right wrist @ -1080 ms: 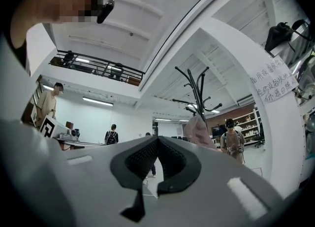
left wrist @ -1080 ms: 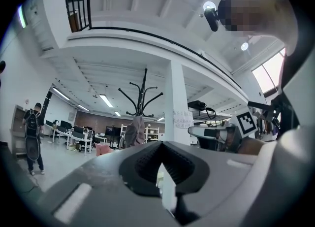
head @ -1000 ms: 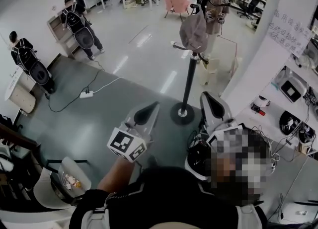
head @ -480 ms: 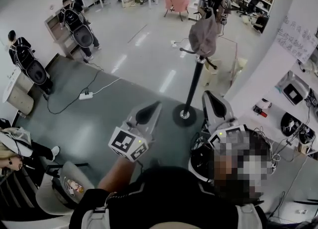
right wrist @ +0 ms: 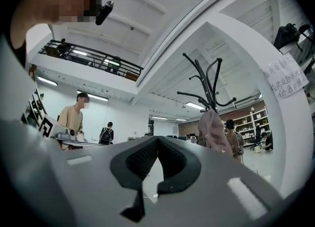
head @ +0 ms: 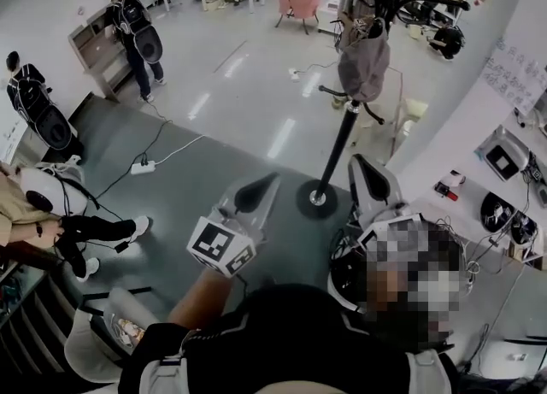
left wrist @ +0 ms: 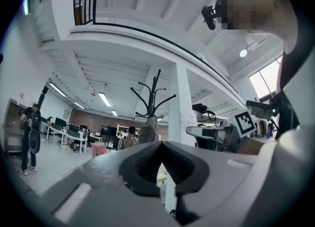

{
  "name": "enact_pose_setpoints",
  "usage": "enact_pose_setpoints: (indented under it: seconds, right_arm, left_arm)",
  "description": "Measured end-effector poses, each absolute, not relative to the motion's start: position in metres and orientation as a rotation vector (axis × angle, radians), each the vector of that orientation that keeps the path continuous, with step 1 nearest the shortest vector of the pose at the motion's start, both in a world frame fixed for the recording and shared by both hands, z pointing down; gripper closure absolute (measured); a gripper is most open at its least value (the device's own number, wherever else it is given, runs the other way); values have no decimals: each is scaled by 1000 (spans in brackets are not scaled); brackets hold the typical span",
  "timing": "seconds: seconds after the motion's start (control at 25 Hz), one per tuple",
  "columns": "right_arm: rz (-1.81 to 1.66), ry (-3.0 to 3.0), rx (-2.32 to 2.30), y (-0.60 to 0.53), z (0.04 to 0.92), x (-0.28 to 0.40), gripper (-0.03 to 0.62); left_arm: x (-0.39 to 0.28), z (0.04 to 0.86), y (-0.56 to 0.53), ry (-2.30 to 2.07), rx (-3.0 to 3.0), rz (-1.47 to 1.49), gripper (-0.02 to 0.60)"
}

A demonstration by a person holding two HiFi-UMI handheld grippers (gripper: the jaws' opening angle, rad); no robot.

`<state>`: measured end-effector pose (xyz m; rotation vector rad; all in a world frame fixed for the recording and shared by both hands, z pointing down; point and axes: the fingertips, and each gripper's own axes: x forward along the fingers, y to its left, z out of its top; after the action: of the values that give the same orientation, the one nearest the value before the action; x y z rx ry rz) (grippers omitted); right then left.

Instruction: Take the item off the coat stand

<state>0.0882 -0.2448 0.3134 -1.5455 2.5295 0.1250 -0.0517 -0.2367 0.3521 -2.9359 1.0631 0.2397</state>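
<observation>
Plainly the grey-brown cloth item [head: 363, 59] hangs from an upper hook of the coat stand [head: 340, 149], draped close against its pole and well above its round base. The left gripper [head: 256, 189] and the right gripper [head: 359, 170] are both short of the stand, fingers pressed together with nothing between them. The item looks soft and light, likely to sag and swing. Best to pinch a fold near the hook and lift it up and off rather than tug downward.
</observation>
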Motion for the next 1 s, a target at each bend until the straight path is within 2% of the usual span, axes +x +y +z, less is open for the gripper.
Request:
enact_pose_setpoints:
  seconds: [0.64, 1.0]
  right_arm:
    - [159, 2504, -1638, -262, 314, 49, 585]
    - [179, 2478, -1644, -289, 310, 65, 580]
  left_arm:
    - [-92, 362, -263, 1009, -2984, 277, 563]
    - [-79, 360, -288, 983, -2966, 276, 563]
